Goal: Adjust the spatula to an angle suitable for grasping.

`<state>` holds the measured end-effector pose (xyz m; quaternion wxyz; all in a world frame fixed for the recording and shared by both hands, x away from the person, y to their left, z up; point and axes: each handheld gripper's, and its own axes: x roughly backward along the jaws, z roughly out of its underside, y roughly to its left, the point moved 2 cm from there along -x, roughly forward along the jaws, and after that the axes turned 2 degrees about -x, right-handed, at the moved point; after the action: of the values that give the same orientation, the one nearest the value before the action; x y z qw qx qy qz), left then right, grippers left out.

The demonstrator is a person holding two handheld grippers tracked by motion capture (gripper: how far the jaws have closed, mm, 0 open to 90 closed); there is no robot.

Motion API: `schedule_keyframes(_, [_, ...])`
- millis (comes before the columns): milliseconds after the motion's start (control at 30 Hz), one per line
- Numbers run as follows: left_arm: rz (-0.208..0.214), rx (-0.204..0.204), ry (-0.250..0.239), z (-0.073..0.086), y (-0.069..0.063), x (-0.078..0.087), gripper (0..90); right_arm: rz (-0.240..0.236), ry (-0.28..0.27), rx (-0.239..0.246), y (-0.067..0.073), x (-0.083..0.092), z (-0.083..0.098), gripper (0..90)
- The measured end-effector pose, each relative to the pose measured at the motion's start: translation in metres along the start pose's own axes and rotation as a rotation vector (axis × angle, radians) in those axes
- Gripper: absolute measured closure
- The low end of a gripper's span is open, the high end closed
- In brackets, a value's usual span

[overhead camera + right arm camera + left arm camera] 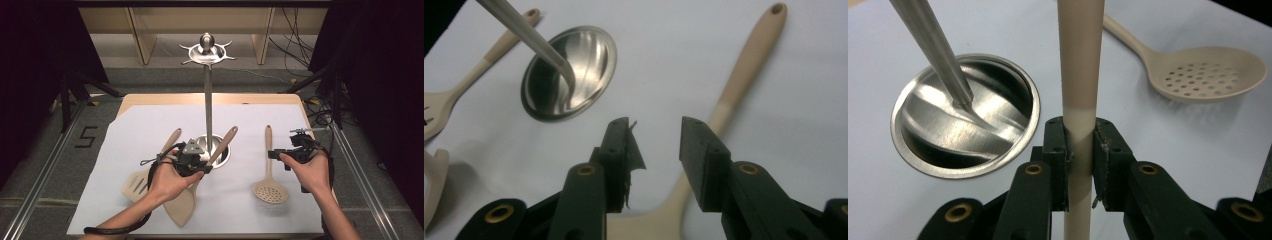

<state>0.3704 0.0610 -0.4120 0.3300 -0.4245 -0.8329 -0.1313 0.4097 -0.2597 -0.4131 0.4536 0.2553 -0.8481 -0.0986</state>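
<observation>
Spatula lifted by its handle beside the hanging stand.

The beige spatula (186, 197) is clamped at its handle by the left gripper (1079, 150), blade low over the white sheet (125, 135), just beside the steel stand (207, 100). The lifting step is judged to be in hand; next, the handle's end hole must be brought up to a hook. The right gripper (655, 150) is held open and empty above the skimmer (270, 187). Three utensils are counted, a slotted turner (136, 184) included, and one stand.
</observation>
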Motion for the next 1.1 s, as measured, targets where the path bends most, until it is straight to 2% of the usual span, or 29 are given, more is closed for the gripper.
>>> schedule_keyframes(33, [-0.009,0.002,-0.028,0.000,0.000,0.003,77.3,0.004,-0.018,0.012,0.004,0.000,-0.001,65.1])
schedule_keyframes(67, [-0.005,0.000,-0.038,0.000,0.000,0.004,77.3,-0.013,-0.019,0.011,0.007,0.000,-0.001,65.0])
schedule_keyframes(133, [-0.012,0.008,-0.070,0.000,-0.001,0.007,77.3,-0.010,-0.008,-0.025,0.013,0.000,0.000,64.3])
schedule_keyframes(167, [-0.016,0.004,-0.082,0.000,-0.001,0.009,77.3,0.011,-0.024,0.025,0.010,-0.002,-0.001,64.0])
schedule_keyframes(200, [-0.018,0.011,-0.093,0.000,-0.001,0.010,77.3,0.011,-0.043,0.055,0.010,-0.004,-0.001,63.9])
schedule_keyframes(233, [-0.027,0.016,-0.102,0.000,-0.001,0.012,77.3,-0.024,-0.031,0.053,0.010,-0.004,-0.001,63.8])
schedule_keyframes(300, [-0.031,0.021,-0.132,0.001,-0.001,0.016,77.3,-0.001,-0.044,0.048,0.012,-0.006,0.000,63.8])
schedule_keyframes(333, [-0.017,0.052,-0.169,0.001,-0.004,0.016,77.3,0.008,-0.050,0.048,0.012,-0.007,0.000,63.9])
schedule_keyframes(367, [-0.017,0.052,-0.169,0.001,-0.004,0.016,77.3,-0.023,-0.030,0.060,0.011,-0.005,0.000,63.9])
schedule_keyframes(400, [-0.022,0.038,-0.163,0.002,-0.002,0.020,77.3,-0.023,-0.030,0.060,0.011,-0.005,0.000,63.9])
schedule_keyframes(433, [-0.031,0.065,-0.199,0.002,-0.004,0.022,77.3,-0.016,-0.010,0.034,0.012,-0.004,0.000,64.0])
schedule_keyframes(467, [-0.040,0.048,-0.195,0.002,-0.002,0.026,77.3,-0.019,-0.011,0.037,0.012,-0.004,0.000,64.0])
schedule_keyframes(500, [-0.035,0.056,-0.210,0.001,-0.001,0.027,77.3,-0.021,-0.026,0.055,0.011,-0.005,0.000,64.0])
schedule_keyframes(533, [-0.035,0.056,-0.210,0.001,-0.001,0.027,77.4,-0.007,-0.017,0.034,0.013,-0.004,0.001,64.0])
schedule_keyframes(567, [-0.036,0.057,-0.220,0.001,-0.001,0.030,77.4,-0.007,-0.017,0.034,0.013,-0.004,0.001,64.0])
schedule_keyframes(600, [-0.039,0.067,-0.250,0.000,0.001,0.033,77.3,-0.003,-0.034,0.016,0.016,-0.005,0.001,64.1])
schedule_keyframes(667, [-0.045,0.063,-0.252,0.000,0.002,0.036,77.4,-0.003,-0.043,0.021,0.016,-0.005,0.001,64.2])
schedule_keyframes(700, [-0.047,0.071,-0.263,0.001,0.002,0.038,77.4,-0.006,-0.044,0.025,0.015,-0.006,0.001,64.2])
schedule_keyframes(733, [-0.052,0.060,-0.277,0.001,0.005,0.041,77.4,0.002,-0.053,0.030,0.014,-0.006,0.001,64.2])
schedule_keyframes(800, [-0.054,0.067,-0.292,0.001,0.007,0.044,77.4,0.005,-0.046,0.018,0.015,-0.006,0.001,64.3])
schedule_keyframes(1100, [-0.073,0.059,-0.343,-0.002,0.017,0.057,77.3,0.007,-0.049,0.022,0.014,-0.006,0.001,64.6])
